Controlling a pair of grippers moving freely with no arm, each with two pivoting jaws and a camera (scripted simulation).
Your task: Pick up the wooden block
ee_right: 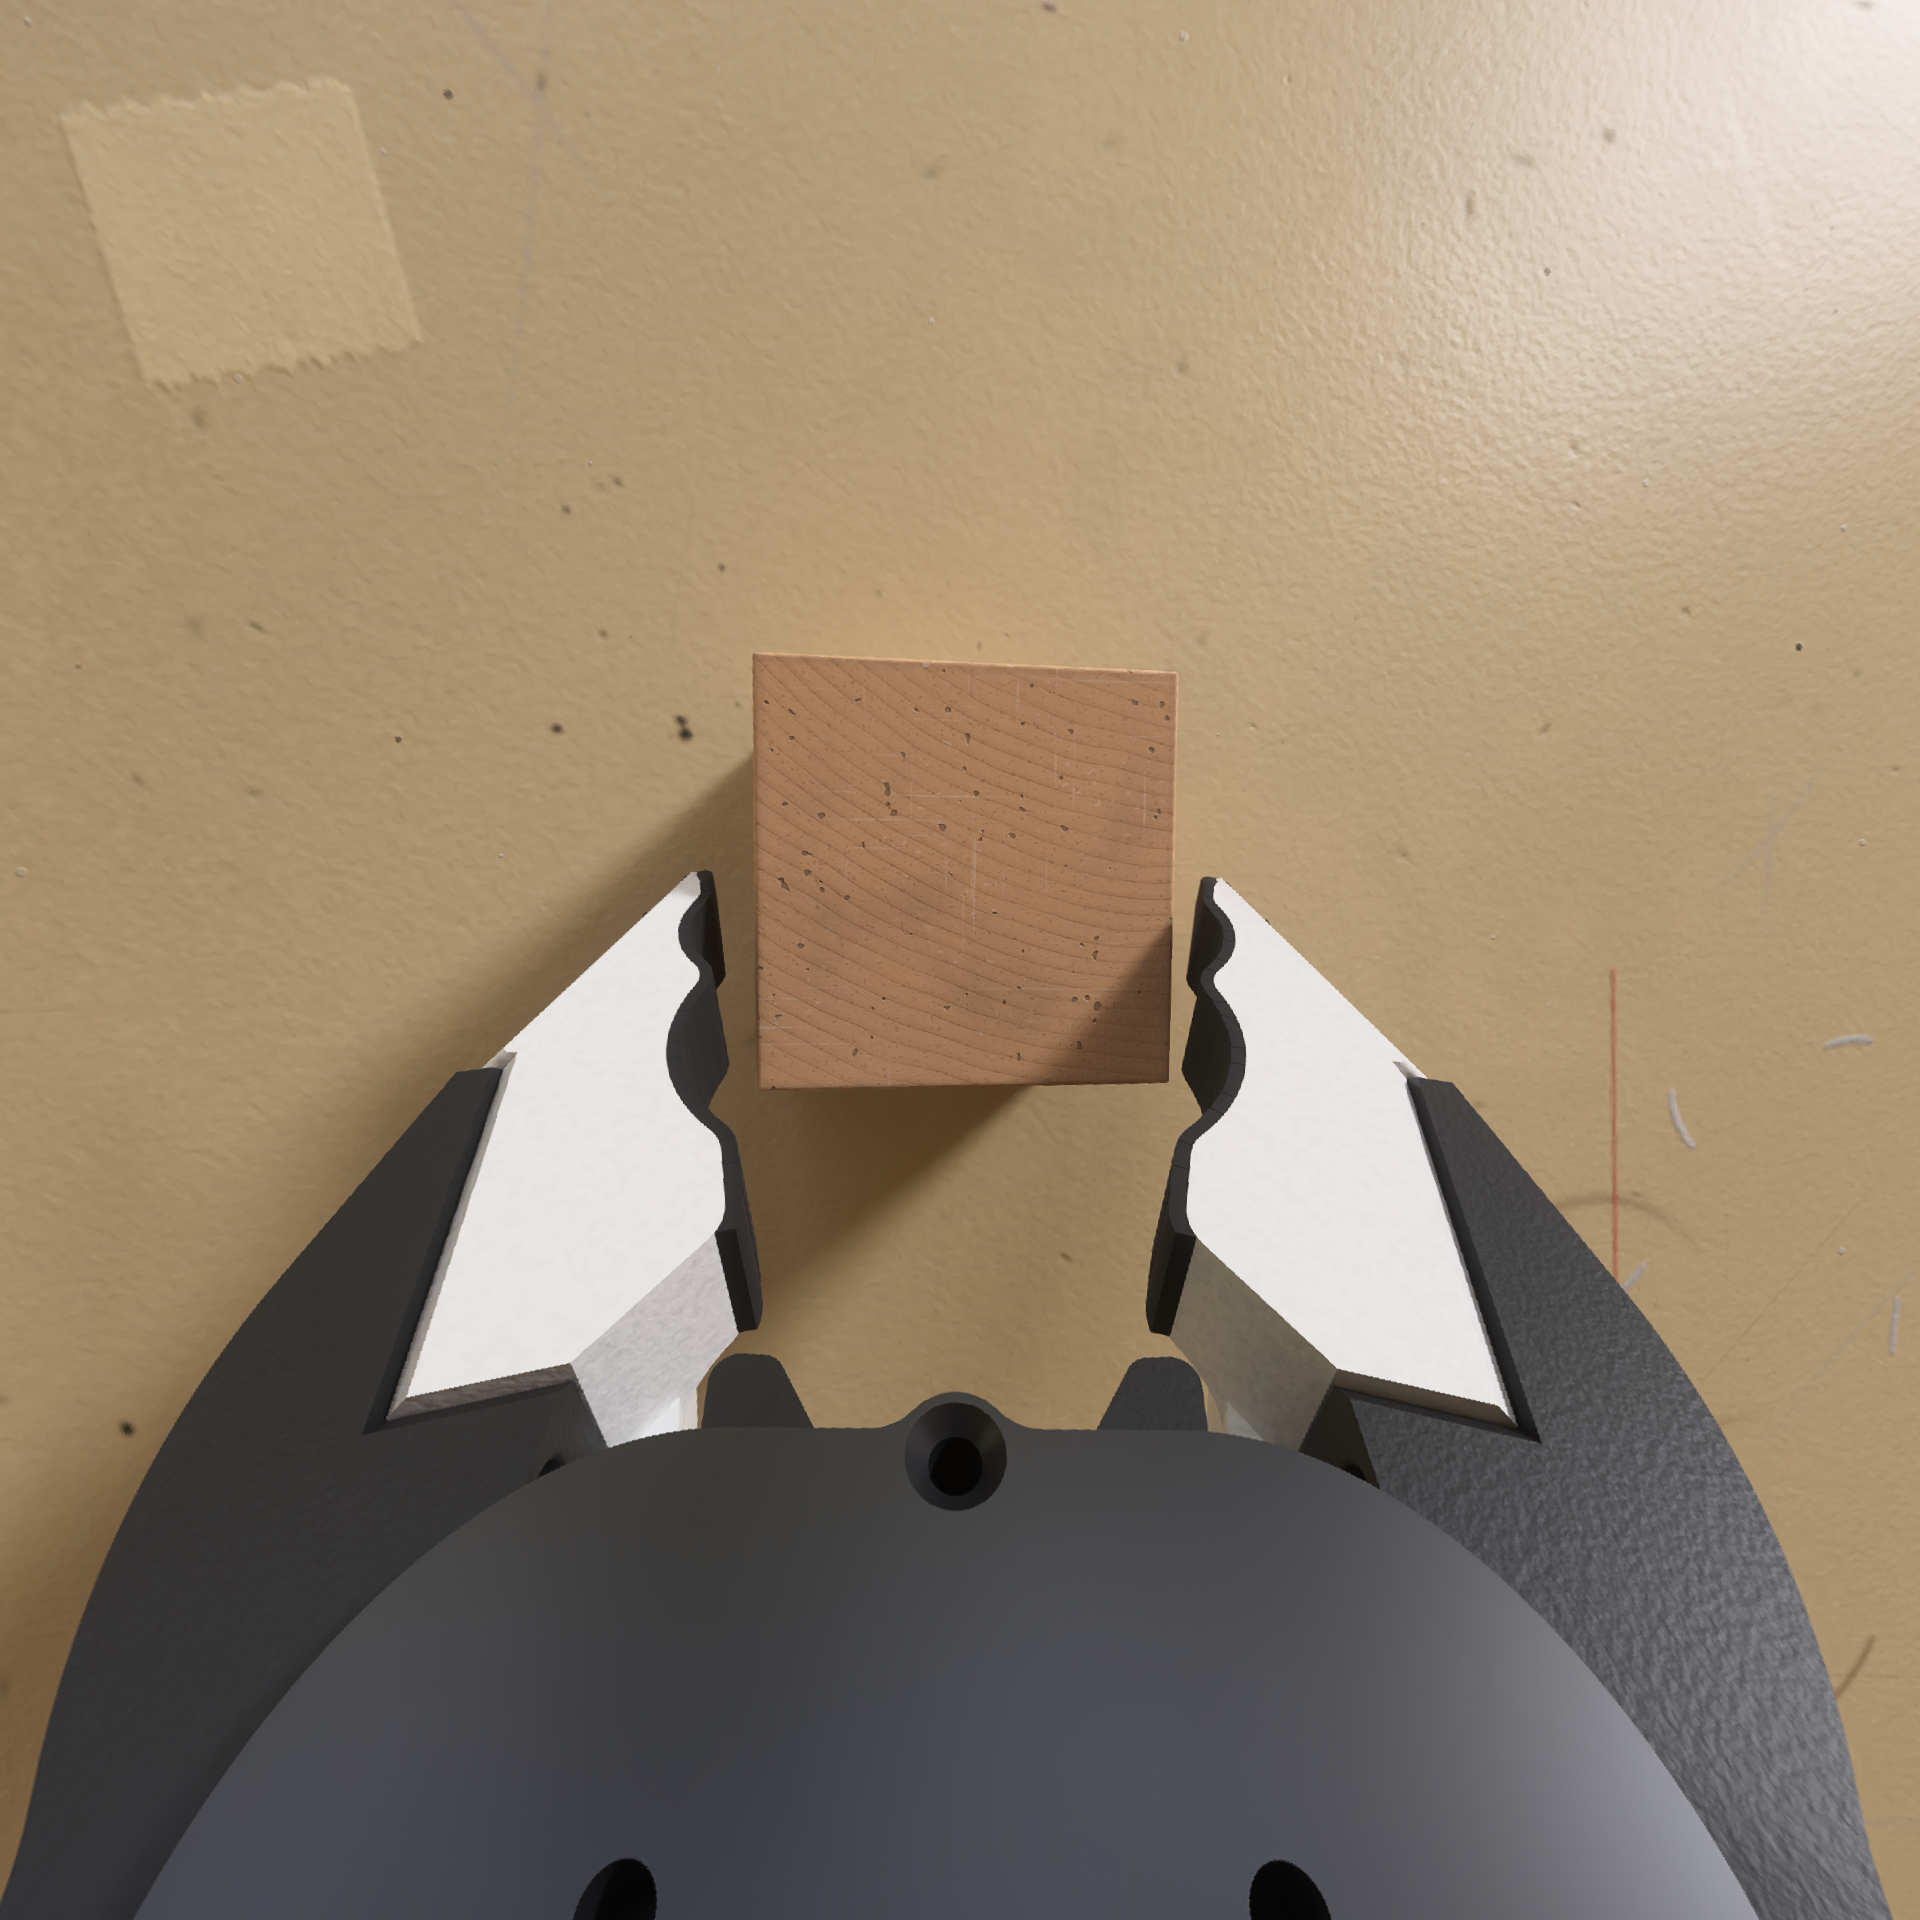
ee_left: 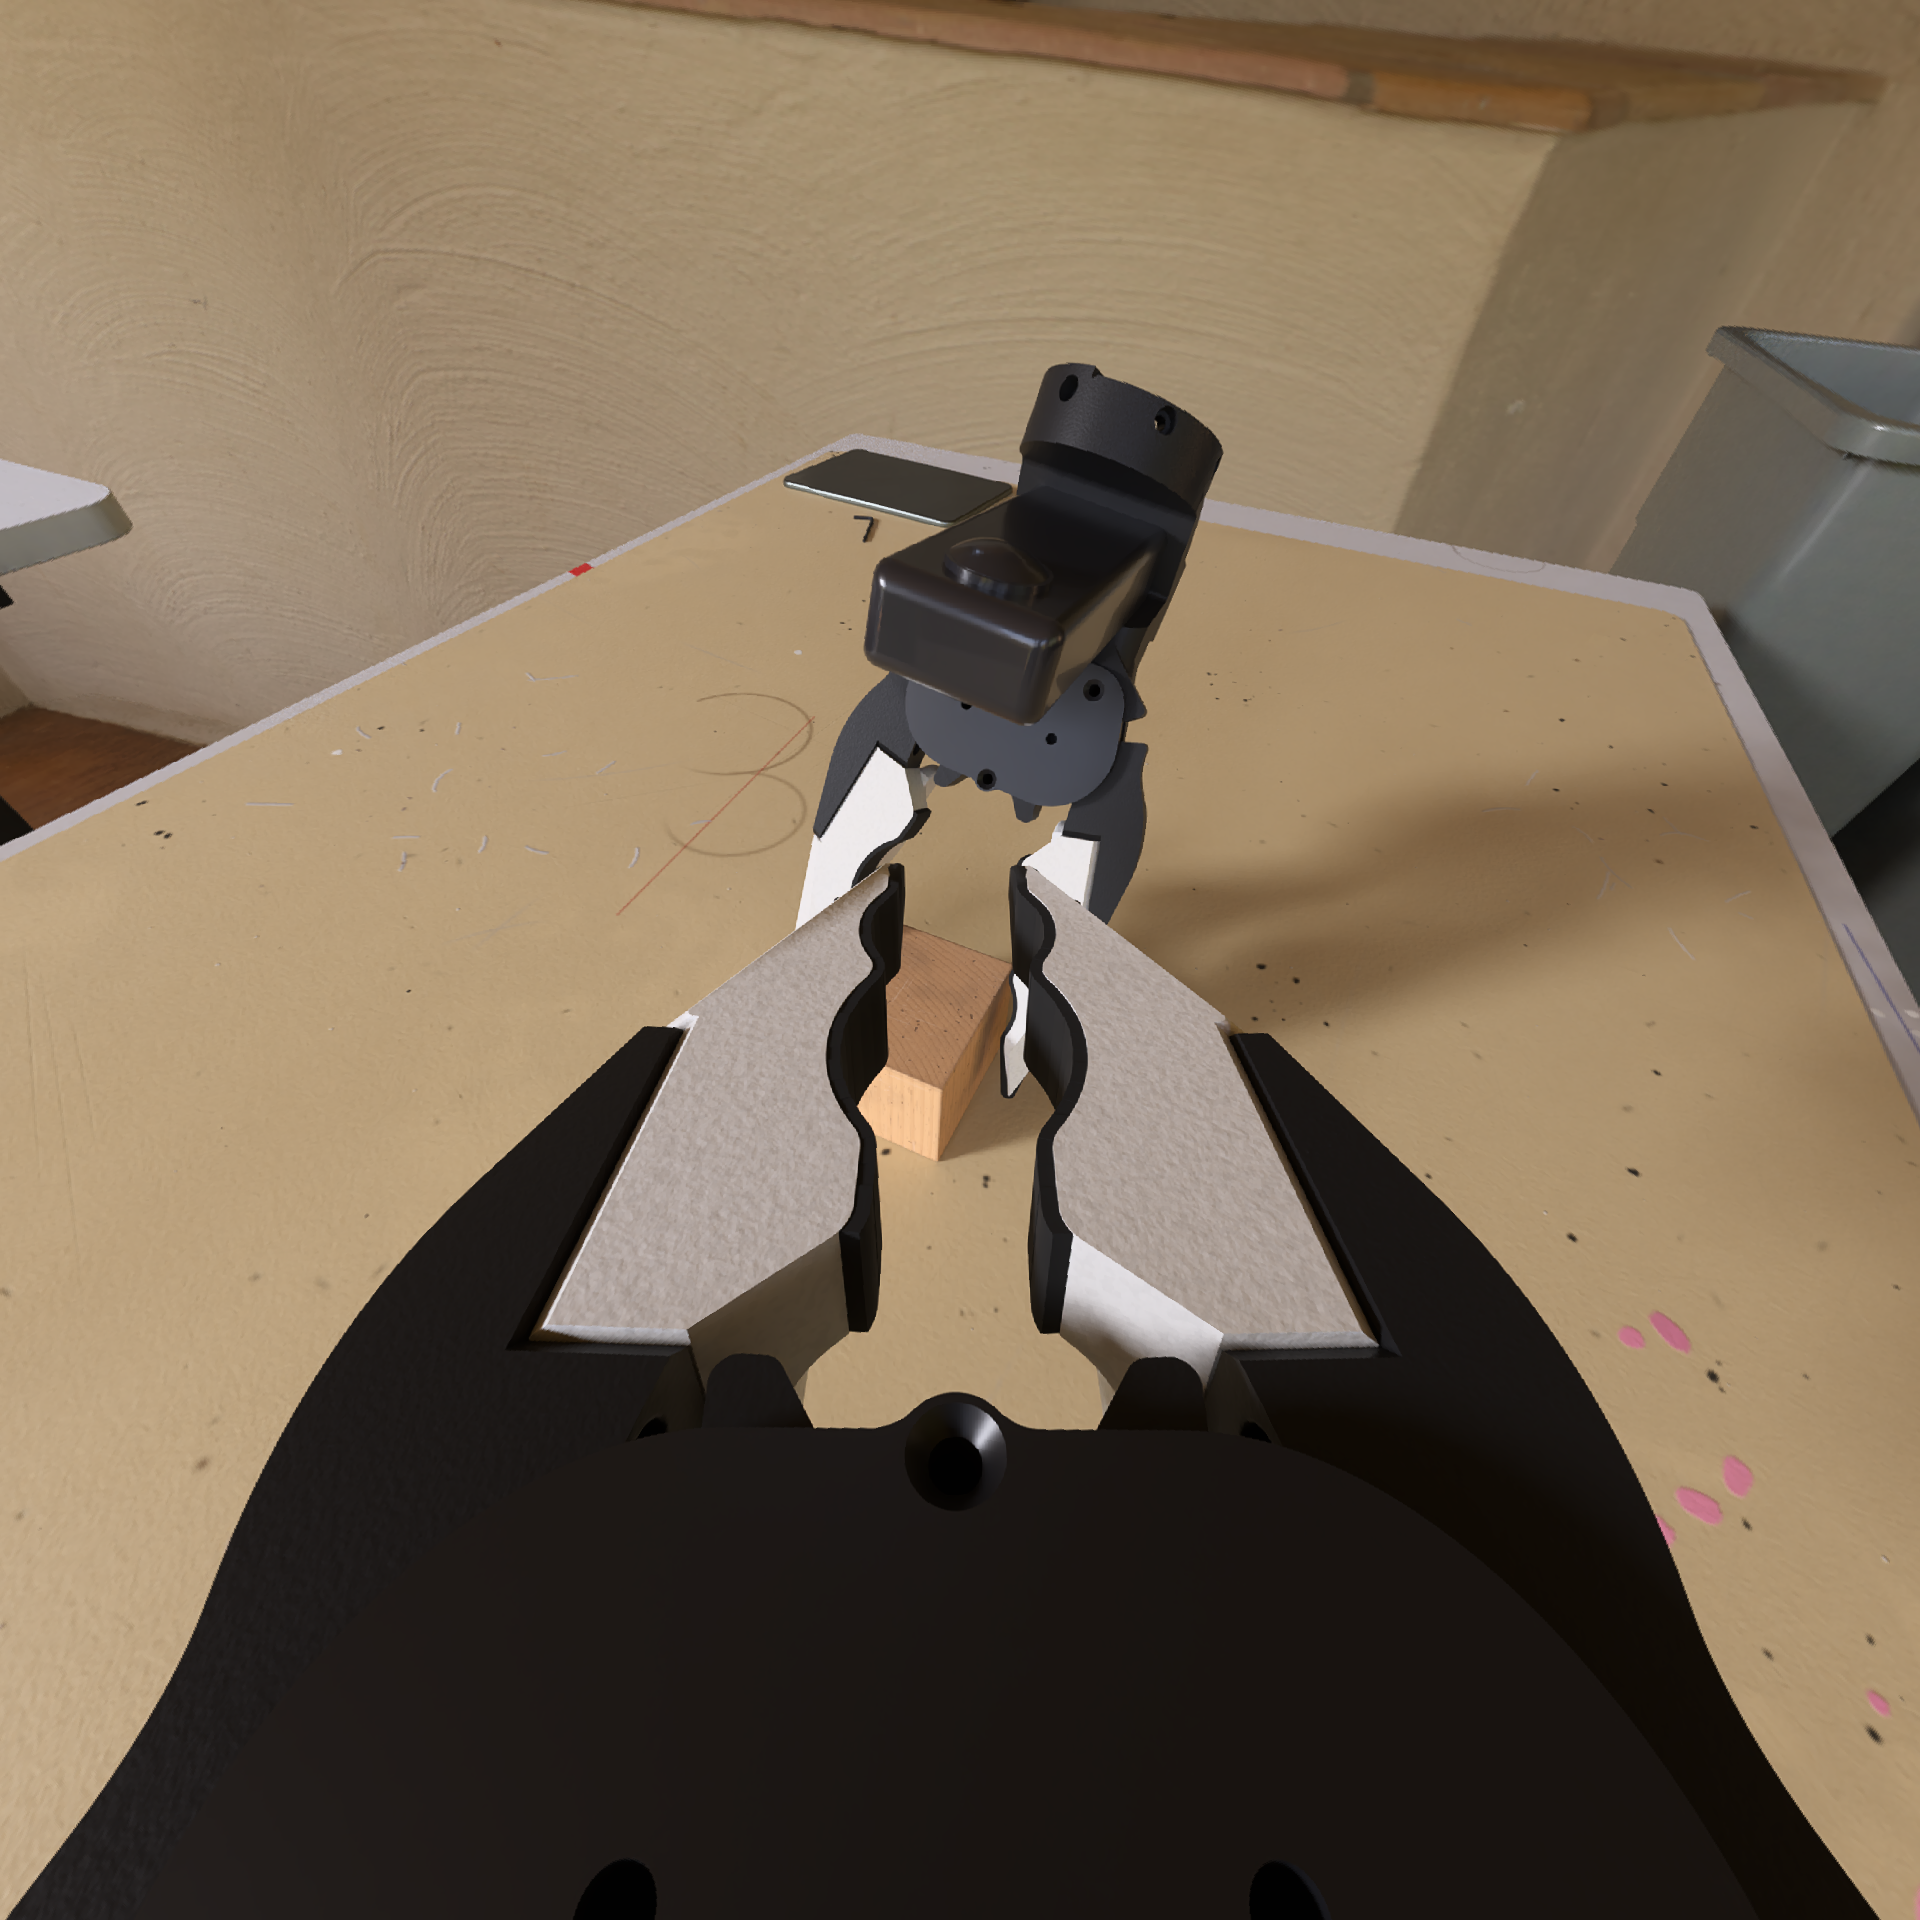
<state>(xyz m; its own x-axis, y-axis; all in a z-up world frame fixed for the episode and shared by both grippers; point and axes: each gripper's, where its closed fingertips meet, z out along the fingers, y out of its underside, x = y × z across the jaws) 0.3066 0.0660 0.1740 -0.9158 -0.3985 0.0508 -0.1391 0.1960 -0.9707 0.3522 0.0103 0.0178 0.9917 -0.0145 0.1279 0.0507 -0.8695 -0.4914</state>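
- Worktop (ee_left: 1351,935): tan board with a pale edge, flecked with black specks, light scratches, a few pink dabs at the right, and thin pencil arcs crossed by a red line left of centre. Beige plaster wall behind.
- Grey bin (ee_left: 1808,540): off the worktop's far right corner, only partly in frame.
- Left gripper (ee_left: 954,883): sits low over the worktop, aimed at the block from the near side. Jaws slightly apart with a narrow gap, nothing pinched. Block shows through that gap, beyond the fingertips; no contact visible.
- Right gripper (ee_right: 954,883): points straight down over the block, also seen in the left wrist view (ee_left: 956,935) standing tall behind it. Jaws spread, one finger on each side of the block. Left finger (ee_right: 623,1091) and right finger (ee_right: 1309,1091) both show a thin sliver of clearance from the block's sides, so it brackets the block but isn't clamping it.
- Dark flat plate (ee_left: 899,486): lies at the far edge of the worktop, well apart from the block, partly hidden by the right gripper's body.
- Tape patch (ee_right: 239,229): pale square stuck flat on the worktop, well away from the block, upper left in the right wrist view.
- Wooden block (ee_right: 964,871): small light-brown cube, curved grain and dark pits on the top face. Rests flat on the worktop (ee_right: 1455,416) near mid-board, between the right gripper's fingers; its near corner points toward the left gripper (ee_left: 940,1039).
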